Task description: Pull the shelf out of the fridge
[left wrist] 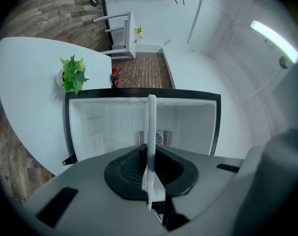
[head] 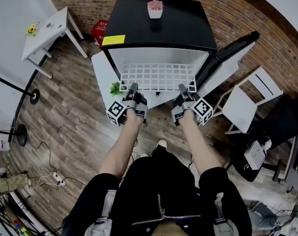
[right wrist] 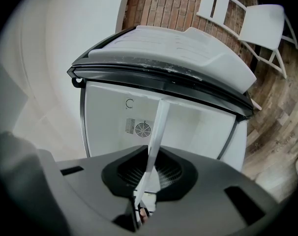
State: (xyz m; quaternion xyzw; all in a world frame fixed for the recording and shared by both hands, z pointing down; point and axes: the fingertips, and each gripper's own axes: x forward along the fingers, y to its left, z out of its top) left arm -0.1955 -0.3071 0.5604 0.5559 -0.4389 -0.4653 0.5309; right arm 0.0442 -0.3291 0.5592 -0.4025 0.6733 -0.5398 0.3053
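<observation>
shelf (head: 158,76), white wire grid, partway out of the fridge (head: 159,28) mouth, lying level, front edge past the opening, rear part inside under the black top. door (head: 226,58) swung wide to the right, well out of the way.

left tool (head: 133,88) on the front edge towards the left corner, right tool (head: 183,89) on the same edge towards the right corner, about evenly set. left gripper view: jaws nearly together, pinching the shelf edge-on, a thin white line running straight away between the pads towards the fan grille (left wrist: 163,137) on the back wall. right gripper view: same story, jaws clamped narrow on the wire, shelf slanting up through the gap. both grips firm by the look of it, nothing else between the jaws.

step in hand, then: the pull itself, mid-slide, shelf not yet free.

next move, as a judgement: drawing straight back towards the body, both tools at one pace, keeping the grid level to avoid binding on the fridge walls. possibly a small lift or tilt near the end in case of a stop at the back, though none visible from here. worth minding too: the full weight landing on the tools with the rear off its supports, and the small plant (head: 115,88) on the white counter (head: 102,73) just beside the left tool.
</observation>
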